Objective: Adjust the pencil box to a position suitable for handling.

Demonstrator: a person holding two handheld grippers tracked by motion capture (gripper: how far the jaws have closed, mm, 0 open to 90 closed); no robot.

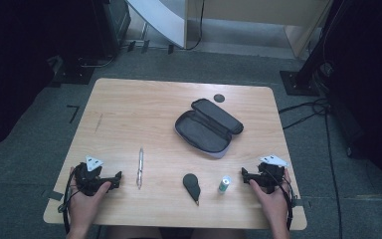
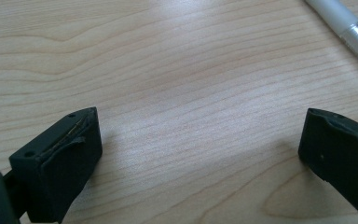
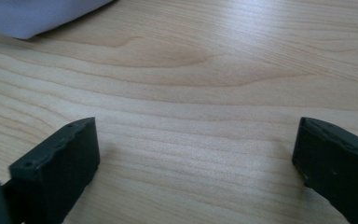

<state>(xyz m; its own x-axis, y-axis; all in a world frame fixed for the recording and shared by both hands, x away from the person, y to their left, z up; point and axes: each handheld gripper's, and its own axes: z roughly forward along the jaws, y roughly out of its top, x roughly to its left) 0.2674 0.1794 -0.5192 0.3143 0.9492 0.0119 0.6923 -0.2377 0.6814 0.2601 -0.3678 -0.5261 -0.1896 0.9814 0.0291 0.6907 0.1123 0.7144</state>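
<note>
Near the table's (image 1: 129,99) front-left corner, left gripper (image 1: 115,177) held low over the wood, jaws wide apart, nothing between them. Near the front-right corner, right gripper (image 1: 243,175) likewise — jaws spread, empty. Between them along the front edge: pen (image 1: 140,167) just beside the left gripper, black teardrop piece (image 1: 192,185) at the middle, small green-capped tube (image 1: 224,183) close to the right gripper. Farther back, right of centre — open pouch (image 1: 208,128). Near the back edge, small black disc (image 1: 219,98).

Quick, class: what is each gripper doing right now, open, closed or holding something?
Left gripper: open, nothing between its jaws, just bare table.
Right gripper: open, holding nothing, over bare wood.
</note>
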